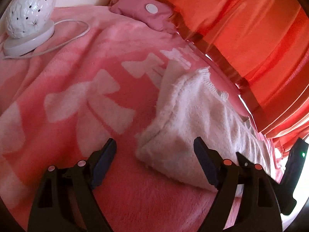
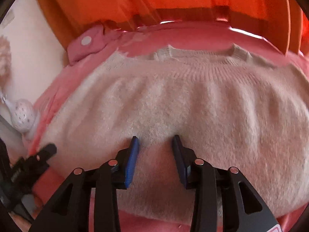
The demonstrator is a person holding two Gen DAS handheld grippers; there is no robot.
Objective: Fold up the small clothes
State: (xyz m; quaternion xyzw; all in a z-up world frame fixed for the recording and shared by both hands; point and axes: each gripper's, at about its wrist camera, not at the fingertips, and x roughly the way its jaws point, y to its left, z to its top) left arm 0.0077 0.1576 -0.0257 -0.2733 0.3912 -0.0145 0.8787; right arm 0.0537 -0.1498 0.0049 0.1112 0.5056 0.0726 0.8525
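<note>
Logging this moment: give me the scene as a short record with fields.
surface: pink blanket with white bows
garment: white fuzzy sweater, spread flat, neckline away from the right camera
left gripper: open, at the sweater's corner
right gripper: open, fingertips on the sweater
other items: white egg-shaped lamp; pink pouch
backdrop: orange curtain
</note>
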